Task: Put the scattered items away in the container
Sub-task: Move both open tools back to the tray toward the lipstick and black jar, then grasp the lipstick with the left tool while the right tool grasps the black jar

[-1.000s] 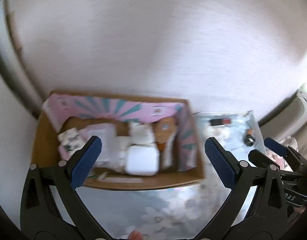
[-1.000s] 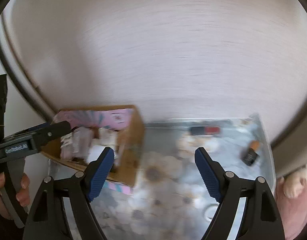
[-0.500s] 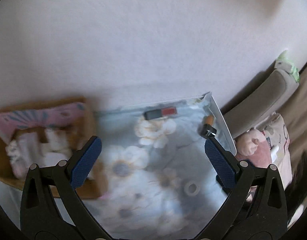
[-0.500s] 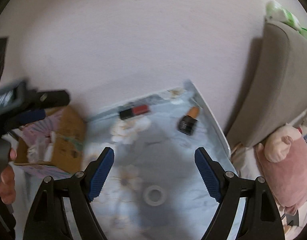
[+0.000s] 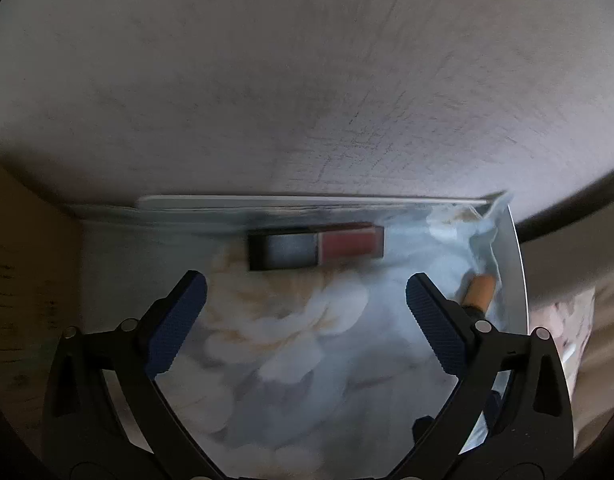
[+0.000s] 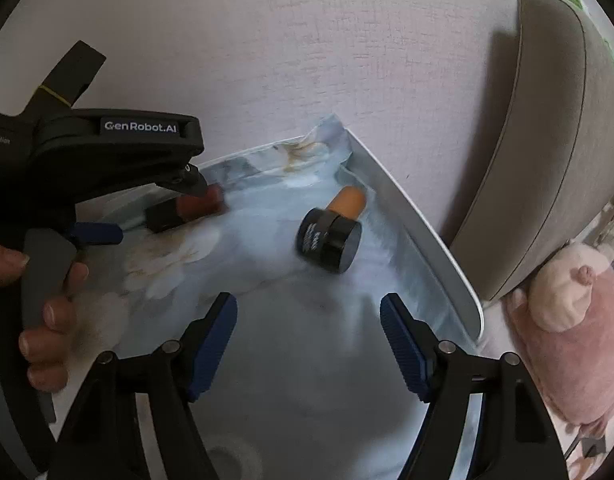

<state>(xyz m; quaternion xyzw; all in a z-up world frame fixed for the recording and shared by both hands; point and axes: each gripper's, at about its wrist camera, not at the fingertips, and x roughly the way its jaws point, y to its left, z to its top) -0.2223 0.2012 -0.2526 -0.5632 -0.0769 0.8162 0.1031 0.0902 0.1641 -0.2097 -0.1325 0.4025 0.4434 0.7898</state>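
Left tongs moved closer; red-black tube lies just ahead, tongs wide open, empty.

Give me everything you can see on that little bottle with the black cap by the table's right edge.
The bottle is small, with an orange-tan body and a wide glossy black cap carrying pale lettering too blurred to read. It lies on its side on the flowered cloth, cap toward the camera, body pointing at the table's raised rim. Nothing grips it; the right gripper is open in front of it.
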